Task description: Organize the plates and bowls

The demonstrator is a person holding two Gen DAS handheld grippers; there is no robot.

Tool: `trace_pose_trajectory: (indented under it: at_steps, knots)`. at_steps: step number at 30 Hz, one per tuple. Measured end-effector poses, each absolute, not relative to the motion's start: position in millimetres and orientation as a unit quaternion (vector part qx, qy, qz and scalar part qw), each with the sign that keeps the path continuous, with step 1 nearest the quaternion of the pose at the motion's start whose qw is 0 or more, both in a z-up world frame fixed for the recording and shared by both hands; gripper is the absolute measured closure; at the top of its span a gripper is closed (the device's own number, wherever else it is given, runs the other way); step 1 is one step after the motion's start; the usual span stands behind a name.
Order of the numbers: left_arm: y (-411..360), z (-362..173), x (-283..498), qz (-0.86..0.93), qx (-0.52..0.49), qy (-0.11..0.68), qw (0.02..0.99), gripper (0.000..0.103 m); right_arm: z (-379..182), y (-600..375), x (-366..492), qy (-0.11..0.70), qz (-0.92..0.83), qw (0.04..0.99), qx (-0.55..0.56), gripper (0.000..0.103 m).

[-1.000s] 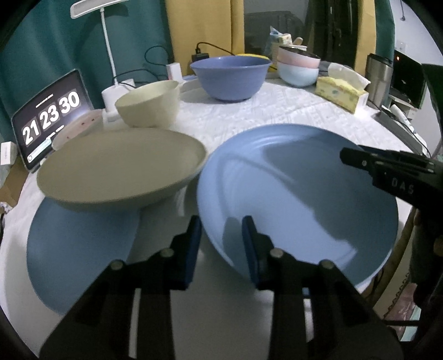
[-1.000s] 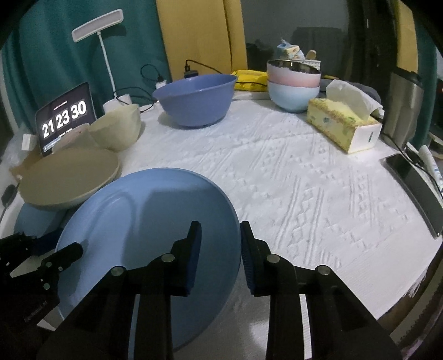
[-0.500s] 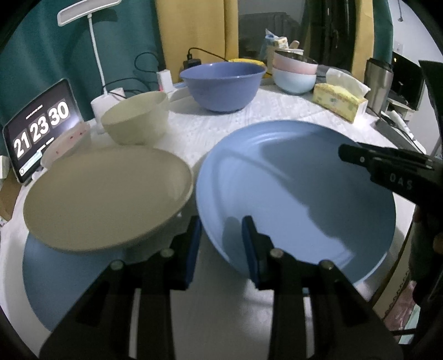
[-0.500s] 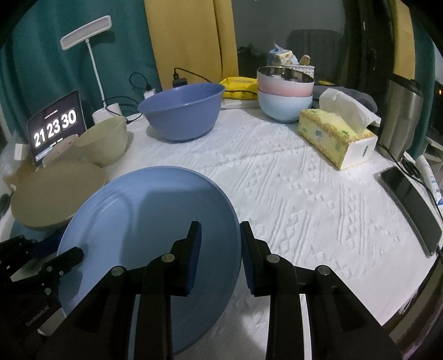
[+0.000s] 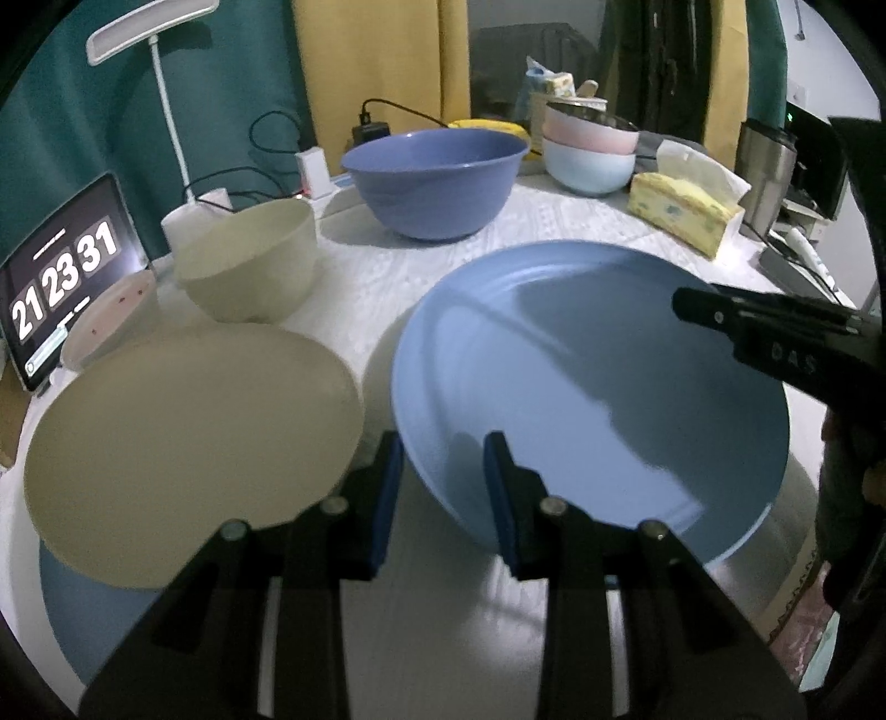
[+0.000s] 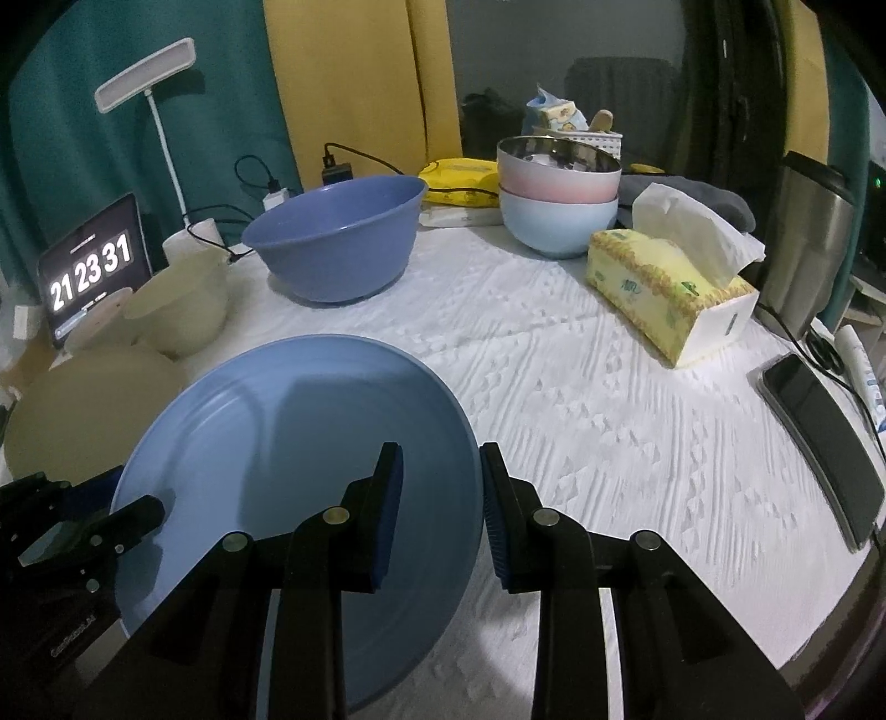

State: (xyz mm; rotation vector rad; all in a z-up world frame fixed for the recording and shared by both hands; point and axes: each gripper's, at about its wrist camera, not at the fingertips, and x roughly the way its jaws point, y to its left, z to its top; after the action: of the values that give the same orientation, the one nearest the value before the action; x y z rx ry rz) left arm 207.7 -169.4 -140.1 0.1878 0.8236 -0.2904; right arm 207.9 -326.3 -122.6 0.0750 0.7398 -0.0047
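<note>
A large light-blue plate (image 5: pixel 587 387) hangs tilted above the white tablecloth, held by both grippers. My left gripper (image 5: pixel 443 471) is shut on its near left rim, and the rim runs between the blue pads. At the opposite rim my right gripper (image 6: pixel 440 476) is shut on the same blue plate (image 6: pixel 299 471). The right gripper (image 5: pixel 775 332) reaches in from the right in the left wrist view. A beige plate (image 5: pixel 188 443) lies on another blue plate (image 5: pixel 83 598) at the left. A beige bowl (image 5: pixel 249 260), a dark-blue bowl (image 5: pixel 437 177) and stacked pink and pale-blue bowls (image 5: pixel 590 149) stand behind.
A tissue box (image 6: pixel 670 288), a steel flask (image 6: pixel 808 238) and a phone (image 6: pixel 825 437) occupy the table's right side. A tablet clock (image 5: pixel 61 277), a small pink dish (image 5: pixel 111 315) and a white lamp (image 5: pixel 149 33) with cables stand at the back left.
Both grippers have carried the blue plate together a little way across the table. Their grip on its rim looks the same. The beige plate now lies lower and nearer my left fingers.
</note>
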Motion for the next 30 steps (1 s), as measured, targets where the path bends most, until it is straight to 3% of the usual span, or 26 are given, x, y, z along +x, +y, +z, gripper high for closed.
trace_pose_trajectory:
  at_steps: [17,30]
  knots:
    - [-175,-146,212,-0.154,0.088,0.415,0.892,0.070,-136,-338,222,0.380,-0.020,0.922,0.062,0.072]
    - [-157,-132,195,-0.142,0.074,0.391,0.906,0.068,-115,-324,208,0.355,-0.031,0.933,0.048,0.065]
